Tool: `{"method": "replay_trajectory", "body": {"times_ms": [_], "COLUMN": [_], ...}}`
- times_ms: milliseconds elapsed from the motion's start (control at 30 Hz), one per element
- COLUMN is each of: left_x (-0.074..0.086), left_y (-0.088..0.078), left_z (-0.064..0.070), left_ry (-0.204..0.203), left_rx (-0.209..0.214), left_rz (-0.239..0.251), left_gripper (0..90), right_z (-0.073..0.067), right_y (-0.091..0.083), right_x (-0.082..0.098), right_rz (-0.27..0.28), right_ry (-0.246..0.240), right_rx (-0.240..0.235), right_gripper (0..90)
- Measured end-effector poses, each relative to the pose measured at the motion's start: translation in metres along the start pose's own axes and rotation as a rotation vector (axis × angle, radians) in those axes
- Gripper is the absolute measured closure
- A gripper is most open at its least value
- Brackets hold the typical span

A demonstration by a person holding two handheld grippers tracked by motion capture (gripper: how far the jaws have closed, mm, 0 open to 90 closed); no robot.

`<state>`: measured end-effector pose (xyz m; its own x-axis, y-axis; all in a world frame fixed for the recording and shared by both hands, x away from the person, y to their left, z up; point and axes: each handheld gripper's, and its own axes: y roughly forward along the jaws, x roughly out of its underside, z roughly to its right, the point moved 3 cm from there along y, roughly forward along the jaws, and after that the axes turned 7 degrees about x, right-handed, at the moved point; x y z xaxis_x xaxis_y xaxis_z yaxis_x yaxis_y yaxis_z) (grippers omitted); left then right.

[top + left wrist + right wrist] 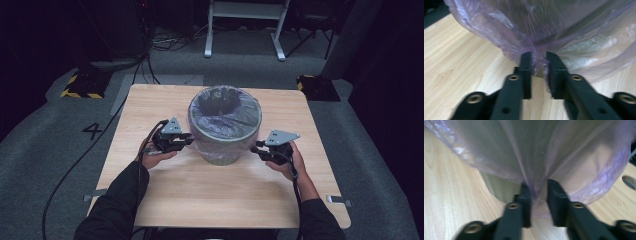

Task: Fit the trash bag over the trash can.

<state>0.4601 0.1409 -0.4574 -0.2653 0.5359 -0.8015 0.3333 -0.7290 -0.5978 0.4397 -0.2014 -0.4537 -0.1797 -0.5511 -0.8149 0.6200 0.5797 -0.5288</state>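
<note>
Both grippers pinch the thin translucent purple plastic bag liner (pixel 223 107) that is draped over the round grey waste bin (pixel 223 150) in the middle of the pale wooden table (pixel 200 200). Left gripper (pixel 538 58) has its jaws nearly closed on a gathered fold of film low on the bin's side; right gripper (pixel 539 186) does the same opposite. Judging from this, the liner is gripped but not yet moved. Forearms reach in level, grippers pointing inward at the bin.

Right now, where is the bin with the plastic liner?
In the high view the bin stands mid-table, toward the far edge, between the left hand-held gripper and the right hand-held gripper.
</note>
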Motion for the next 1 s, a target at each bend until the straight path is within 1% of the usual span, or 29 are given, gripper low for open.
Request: {"method": "replay_trajectory", "body": {"times_ms": [67, 133, 233, 267, 333, 433, 500, 567, 600, 633, 700, 733, 767, 800, 833, 867, 900, 933, 967, 1000], "left_x": [0.002, 0.003, 0.006, 0.008, 0.011, 0.017, 0.023, 0.028, 0.029, 0.031, 0.033, 0.033, 0.035, 0.036, 0.038, 0.042, 0.045, 0.049, 0.053, 0.056], "left_y": [0.002, 0.002, 0.003, 0.004, 0.007, 0.013, 0.019, 0.022, 0.023, 0.022, 0.016, 0.013, 0.007, 0.004, 0.0, -0.004, -0.007, -0.01, -0.014, -0.017], "left_z": [-0.001, -0.002, -0.003, -0.003, -0.004, -0.005, -0.006, -0.007, -0.008, -0.009, -0.01, -0.009, -0.007, -0.005, -0.001, 0.002, 0.006, 0.01, 0.013, 0.016], "left_ry": [0.001, -0.002, -0.002, -0.003, -0.006, -0.016, -0.027, -0.033, -0.043, -0.054, -0.088, -0.106, -0.118, -0.117, -0.126, -0.134, -0.135, -0.146, -0.147, -0.155], "left_rx": [0.001, 0.005, -0.007, -0.011, -0.013, -0.016, -0.017, -0.037, -0.047, -0.055, -0.051, -0.062, -0.076, -0.068, -0.052, -0.049, -0.049, -0.047, -0.053, -0.05], "left_rz": [0.002, 0.011, -0.011, -0.017, -0.036, -0.06, -0.08, -0.096, -0.093, -0.087, -0.069, -0.055, -0.029, -0.014, -0.001, 0.002, 0.0, 0.0, -0.012, -0.02], "left_gripper": [85.5, 88.8, 89.5, 89.6, 89.6, 89.6, 89.6, 89.3, 87.7, 82.6, 68.8, 57.9, 46.2, 38.0, 33.6, 26.8, 19.8, 17.0, 16.6, 16.3], "right_z": [0.0, 0.001, 0.001, 0.001, 0.002, 0.003, 0.003, 0.004, 0.005, 0.006, 0.01, 0.011, 0.012, 0.013, 0.014, 0.014, 0.014, 0.016, 0.017, 0.017], "right_y": [0.002, 0.004, 0.007, 0.008, 0.01, 0.016, 0.023, 0.03, 0.031, 0.032, 0.031, 0.029, 0.028, 0.026, 0.025, 0.023, 0.022, 0.02, 0.018, 0.014], "right_x": [0.004, 0.007, 0.01, 0.012, 0.016, 0.022, 0.028, 0.035, 0.037, 0.038, 0.04, 0.041, 0.042, 0.043, 0.044, 0.045, 0.046, 0.047, 0.048, 0.049], "right_rz": [-0.001, -0.009, -0.041, -0.056, -0.087, -0.149, -0.192, -0.238, -0.244, -0.244, -0.23, -0.219, -0.211, -0.203, -0.198, -0.19, -0.185, -0.18, -0.168, -0.156], "right_ry": [0.005, 0.018, 0.014, 0.015, 0.027, 0.04, 0.046, 0.035, 0.044, 0.055, 0.082, 0.098, 0.107, 0.122, 0.126, 0.129, 0.139, 0.161, 0.175, 0.181], "right_rx": [-0.001, -0.004, -0.004, -0.003, -0.02, -0.032, -0.031, -0.015, -0.017, -0.017, -0.009, -0.014, -0.014, -0.013, -0.015, -0.017, -0.011, -0.001, -0.004, -0.011], "right_gripper": [89.9, 90.0, 90.0, 90.0, 90.0, 90.0, 90.0, 90.0, 90.0, 90.0, 90.0, 90.0, 90.0, 88.0, 86.9, 83.5, 73.2, 65.5, 59.5, 53.1]}}
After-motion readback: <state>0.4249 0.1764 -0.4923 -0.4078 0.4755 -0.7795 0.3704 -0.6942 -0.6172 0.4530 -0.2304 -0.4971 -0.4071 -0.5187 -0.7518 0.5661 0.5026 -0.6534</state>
